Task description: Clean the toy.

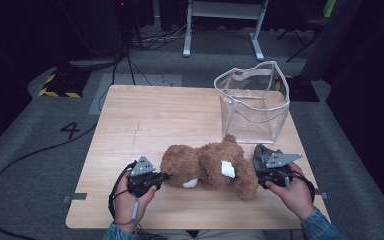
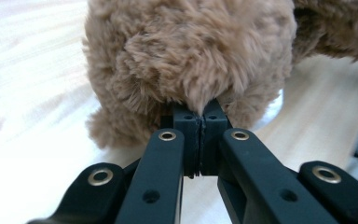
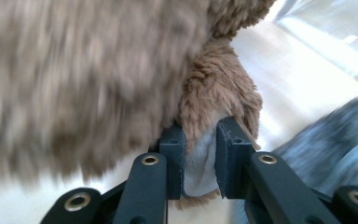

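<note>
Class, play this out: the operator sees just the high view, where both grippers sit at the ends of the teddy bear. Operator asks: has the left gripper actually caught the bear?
Observer: Yes. In the left gripper view the left gripper is shut on a thin tuft of the teddy bear.
Operator: And the right one?
Observer: The right gripper clamps a thicker fold of fur with pale fabric between its pads.
Operator: Is the bag close to that hand?
Observer: The clear bag shows in the right gripper view beyond the bear.
</note>
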